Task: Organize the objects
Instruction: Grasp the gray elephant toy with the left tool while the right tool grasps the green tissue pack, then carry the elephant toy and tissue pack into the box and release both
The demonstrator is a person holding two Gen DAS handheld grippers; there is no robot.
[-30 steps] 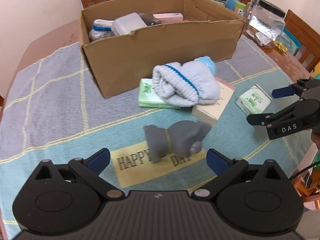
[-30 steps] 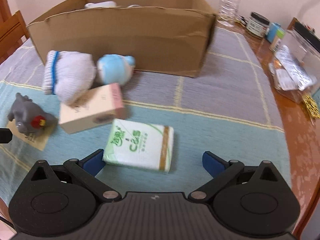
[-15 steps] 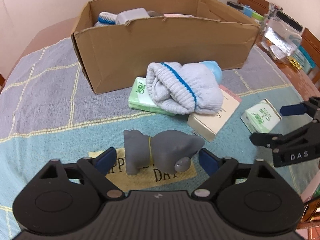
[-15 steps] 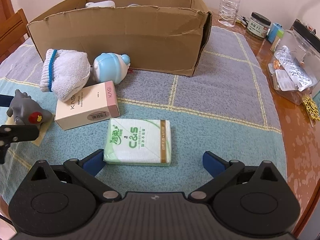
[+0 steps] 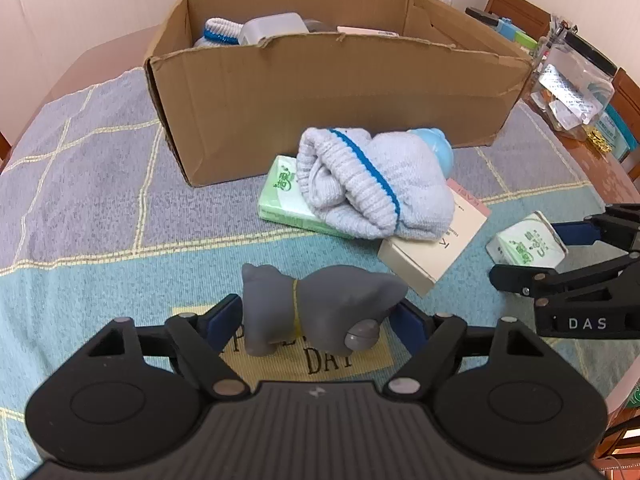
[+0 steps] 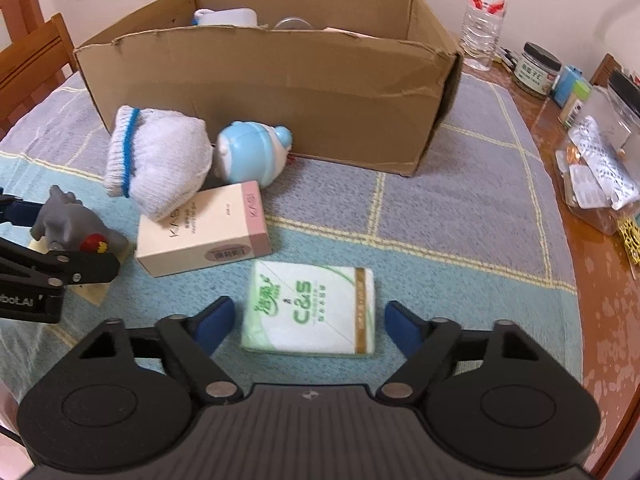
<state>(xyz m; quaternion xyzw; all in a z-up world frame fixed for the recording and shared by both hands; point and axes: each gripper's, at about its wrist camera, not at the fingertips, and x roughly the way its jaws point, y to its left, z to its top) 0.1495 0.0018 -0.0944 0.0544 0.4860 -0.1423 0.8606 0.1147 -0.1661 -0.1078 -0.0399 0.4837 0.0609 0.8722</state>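
We see the left gripper (image 5: 316,318) low over the tablecloth (image 5: 100,184), its jaws closing around a grey toy (image 5: 320,308) that stands on a card (image 5: 320,360) lettered "DAY"; the blue pads sit just beside the toy's ends, and we cannot tell whether they press it yet. The right gripper (image 6: 306,322) is closing too, with a tissue pack (image 6: 310,312) lying flat between its jaws and a small gap at each side. Beyond the pack lies a pink-ended carton (image 6: 200,230), and a rolled sock (image 6: 156,164) rests partly on it, touching a blue toy (image 6: 252,150). In the left view a second tissue pack (image 5: 284,196) lies under the sock. The cardboard box (image 6: 272,80) stands behind them all, already holding several things.
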